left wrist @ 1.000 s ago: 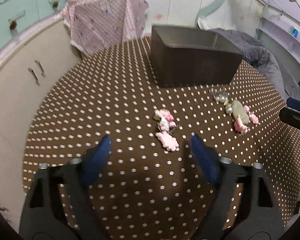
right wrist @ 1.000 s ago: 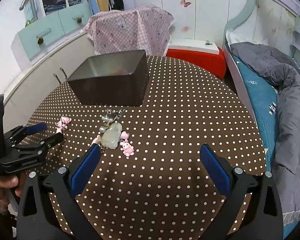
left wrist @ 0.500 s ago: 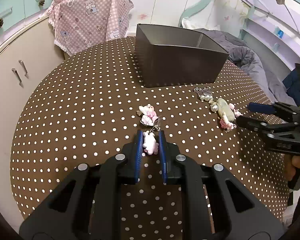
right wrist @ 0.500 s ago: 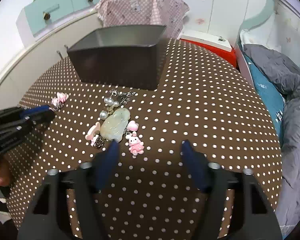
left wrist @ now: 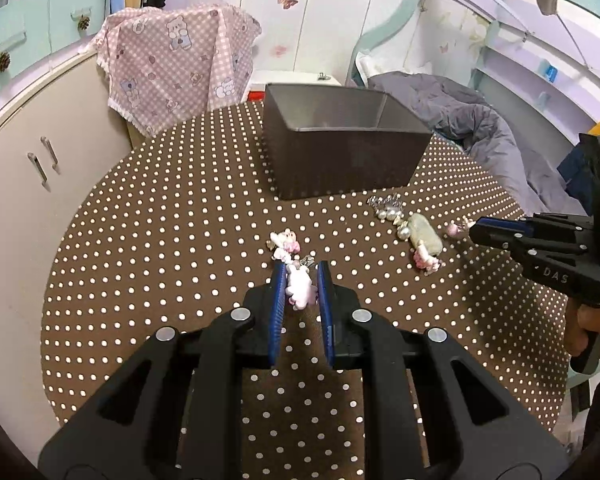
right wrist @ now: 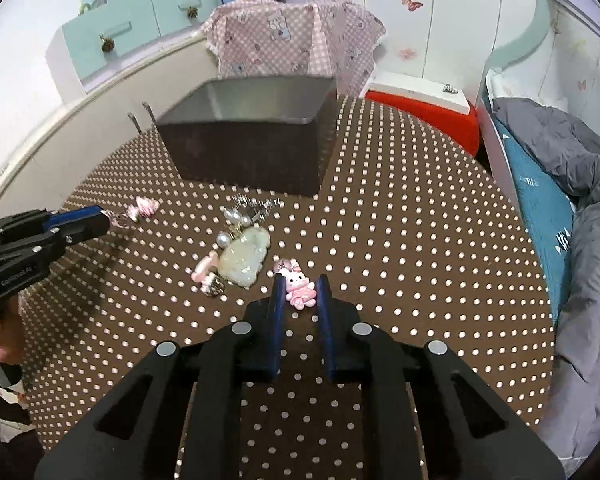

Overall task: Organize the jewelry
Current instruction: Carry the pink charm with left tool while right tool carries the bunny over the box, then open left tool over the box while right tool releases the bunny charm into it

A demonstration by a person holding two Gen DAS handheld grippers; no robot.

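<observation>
The left tongs (left wrist: pixel 300 276) are sitting low over the polka-dot counter (left wrist: pixel 160 240), their blue fingers (left wrist: pixel 277 292) drawn close on either side of a pale pink charm (left wrist: pixel 299 289); the pads are touching or nearly touching it, so they appear to be gripping it, though the charm is still lying on the cloth. Just beyond it, a small pink-and-white charm cluster (left wrist: pixel 285 243) is lying toward the far edge of the counter.

The right tongs (right wrist: pixel 299 285) are likewise narrowed around a pink bunny charm (right wrist: pixel 299 287), which is resting on the counter between the two pads with slim gaps showing at each side, so a firm grip cannot be confirmed. Just beside it, toward the left edge, a pale green jade pendant (right wrist: pixel 245 258) is lying with pearl beads (right wrist: pixel 234 216) and a silver clasp beyond it.

A dark grey box (left wrist: pixel 342 148) is standing open near the far edge of the counter, well apart from both charms. A pink checked cloth (left wrist: pixel 176 64) is hanging behind the counter.
</observation>
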